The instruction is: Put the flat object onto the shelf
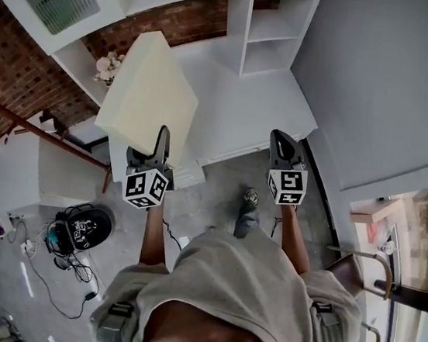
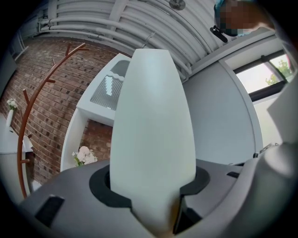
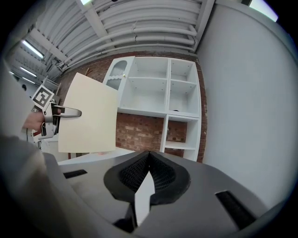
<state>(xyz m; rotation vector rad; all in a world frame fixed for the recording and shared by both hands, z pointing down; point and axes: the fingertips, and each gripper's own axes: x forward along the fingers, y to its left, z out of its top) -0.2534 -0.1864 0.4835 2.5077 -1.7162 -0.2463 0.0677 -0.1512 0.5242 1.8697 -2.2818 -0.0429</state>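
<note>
The flat object is a cream board [image 1: 150, 95], held tilted above the white counter [image 1: 241, 111]. My left gripper [image 1: 159, 145] is shut on the board's near edge. In the left gripper view the board [image 2: 153, 125] fills the middle and sits clamped between the jaws of the left gripper [image 2: 153, 188]. My right gripper [image 1: 283, 148] hangs to the right of the board, shut and empty. In the right gripper view the right gripper [image 3: 148, 157] has its pads together, and the board [image 3: 88, 116] shows at left. The white shelf unit [image 1: 272, 25] [image 3: 158, 93] stands behind the counter, its compartments bare.
A bunch of pale flowers [image 1: 106, 66] [image 2: 84, 155] sits at the counter's left end. A brown coat rack [image 2: 32, 107] stands by the brick wall. On the floor lie a round dark device with cables [image 1: 85, 228]; a chair [image 1: 357, 271] is at right.
</note>
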